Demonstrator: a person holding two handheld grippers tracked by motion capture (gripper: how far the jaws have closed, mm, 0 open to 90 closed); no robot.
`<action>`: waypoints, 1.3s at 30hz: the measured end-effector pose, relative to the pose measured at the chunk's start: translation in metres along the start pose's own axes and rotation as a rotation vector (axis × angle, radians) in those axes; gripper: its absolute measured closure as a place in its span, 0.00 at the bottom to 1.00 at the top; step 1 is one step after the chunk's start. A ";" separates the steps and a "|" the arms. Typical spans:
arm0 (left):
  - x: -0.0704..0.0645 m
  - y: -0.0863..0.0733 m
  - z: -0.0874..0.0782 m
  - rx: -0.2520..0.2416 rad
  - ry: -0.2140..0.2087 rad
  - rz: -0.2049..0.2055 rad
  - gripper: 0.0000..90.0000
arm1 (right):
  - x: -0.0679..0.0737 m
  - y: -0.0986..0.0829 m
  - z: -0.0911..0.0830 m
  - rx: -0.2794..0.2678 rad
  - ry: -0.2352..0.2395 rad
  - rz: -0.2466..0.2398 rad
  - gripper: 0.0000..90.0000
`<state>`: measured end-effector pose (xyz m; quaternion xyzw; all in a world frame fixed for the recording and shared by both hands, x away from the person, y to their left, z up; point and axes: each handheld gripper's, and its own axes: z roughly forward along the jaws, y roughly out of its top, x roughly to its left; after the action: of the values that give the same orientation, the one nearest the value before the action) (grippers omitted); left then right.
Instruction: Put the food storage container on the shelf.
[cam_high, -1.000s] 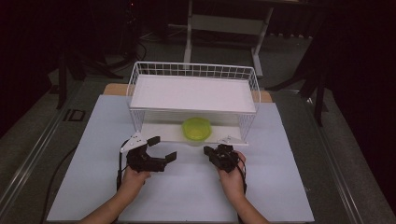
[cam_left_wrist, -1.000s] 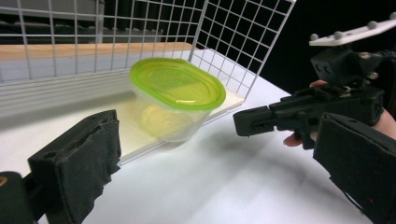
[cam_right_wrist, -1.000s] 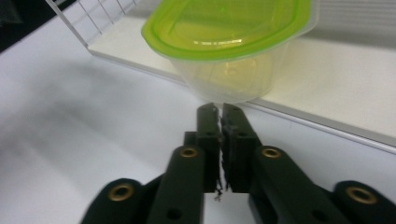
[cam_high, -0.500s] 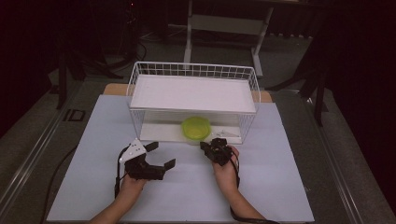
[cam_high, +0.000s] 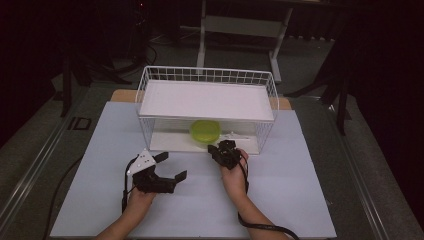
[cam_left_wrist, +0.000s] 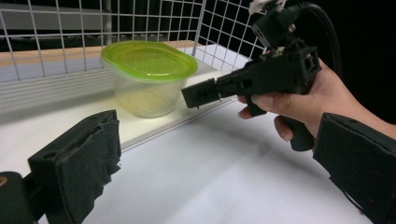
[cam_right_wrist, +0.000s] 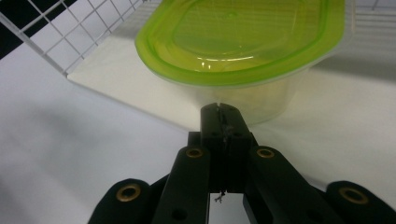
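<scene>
One upright container (cam_high: 205, 131), seemingly widthwise.

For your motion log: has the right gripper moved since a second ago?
Yes. In the high view the right gripper has moved forward, toward the white wire rack, and now sits, fingers shut, just short of the green-lidded container on its lower shelf.

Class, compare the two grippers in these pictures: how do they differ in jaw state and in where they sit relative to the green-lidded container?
The left gripper has its jaws spread wide; the right gripper has its jaws pressed together. The right gripper points at the container from close by, just short of its wall; the left gripper sits farther back on the table. Both are black and hand-held.
</scene>
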<state>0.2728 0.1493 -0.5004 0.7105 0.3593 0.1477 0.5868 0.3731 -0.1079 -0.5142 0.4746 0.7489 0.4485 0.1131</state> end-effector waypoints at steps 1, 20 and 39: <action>0.000 0.000 0.000 0.000 0.000 0.000 0.02 | 0.000 0.001 0.001 0.001 -0.001 0.000 1.00; 0.000 0.000 -0.001 -0.004 0.002 0.002 0.02 | 0.001 0.012 0.007 0.018 -0.004 -0.032 0.98; -0.003 0.007 -0.003 -0.008 -0.033 0.021 0.02 | -0.005 -0.012 -0.043 -0.029 0.064 -0.100 0.35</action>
<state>0.2706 0.1491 -0.4922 0.7142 0.3415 0.1437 0.5939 0.3431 -0.1377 -0.5000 0.4206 0.7682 0.4680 0.1182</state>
